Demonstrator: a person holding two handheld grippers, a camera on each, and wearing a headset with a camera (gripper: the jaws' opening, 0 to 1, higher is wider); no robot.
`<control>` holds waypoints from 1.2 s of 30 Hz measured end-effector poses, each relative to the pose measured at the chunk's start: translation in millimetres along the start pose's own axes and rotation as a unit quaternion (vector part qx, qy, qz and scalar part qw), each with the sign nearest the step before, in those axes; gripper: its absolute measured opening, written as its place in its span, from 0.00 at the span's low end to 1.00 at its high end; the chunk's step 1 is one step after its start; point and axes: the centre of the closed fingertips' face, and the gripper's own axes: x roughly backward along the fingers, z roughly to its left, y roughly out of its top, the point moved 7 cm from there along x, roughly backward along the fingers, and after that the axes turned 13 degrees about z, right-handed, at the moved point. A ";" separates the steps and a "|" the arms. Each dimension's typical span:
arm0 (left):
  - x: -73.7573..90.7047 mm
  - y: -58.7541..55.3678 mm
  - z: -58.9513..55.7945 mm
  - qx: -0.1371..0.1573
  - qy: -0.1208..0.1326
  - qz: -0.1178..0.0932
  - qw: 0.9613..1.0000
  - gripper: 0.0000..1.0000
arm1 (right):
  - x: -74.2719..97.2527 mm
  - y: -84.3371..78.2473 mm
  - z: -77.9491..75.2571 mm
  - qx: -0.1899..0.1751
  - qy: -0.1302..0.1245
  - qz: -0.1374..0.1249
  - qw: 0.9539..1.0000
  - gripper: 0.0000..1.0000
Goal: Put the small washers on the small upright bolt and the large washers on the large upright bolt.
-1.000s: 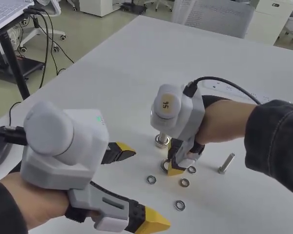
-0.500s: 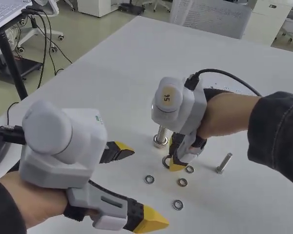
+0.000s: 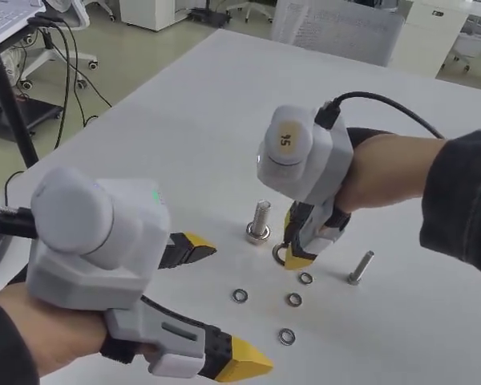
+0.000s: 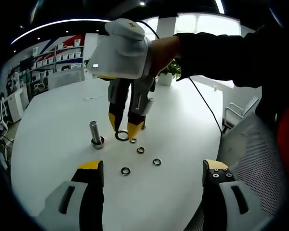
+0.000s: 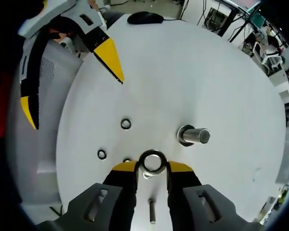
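The right tool [image 3: 293, 258] pinches a large washer [image 3: 280, 254] between its yellow tips, jaws narrow around the ring; the washer sits low, just beside the large bolt [image 3: 259, 220], which stands upright on the white surface [image 3: 224, 120]; four small washers [image 3: 294, 299] lie flat close by, nearer the person; the small bolt [image 3: 359, 267] is apart on the right; the left tool [image 3: 234, 309] hovers with jaws wide, holding nothing.

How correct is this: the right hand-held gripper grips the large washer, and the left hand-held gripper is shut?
One part is wrong: the left hand-held gripper is open, jaws wide apart, as the left gripper view shows. The right hand-held gripper does grip the large washer.
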 end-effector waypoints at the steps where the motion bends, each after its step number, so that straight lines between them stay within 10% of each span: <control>1: -0.1 -0.1 0.2 0.000 0.000 0.001 1.000 0.84 | 2.0 -1.4 0.3 0.000 0.000 0.000 1.000 0.24; 36: -1.2 1.3 0.1 -0.002 -0.001 0.001 1.000 0.84 | 64.3 2.2 -28.8 0.012 -0.061 -0.009 0.998 0.24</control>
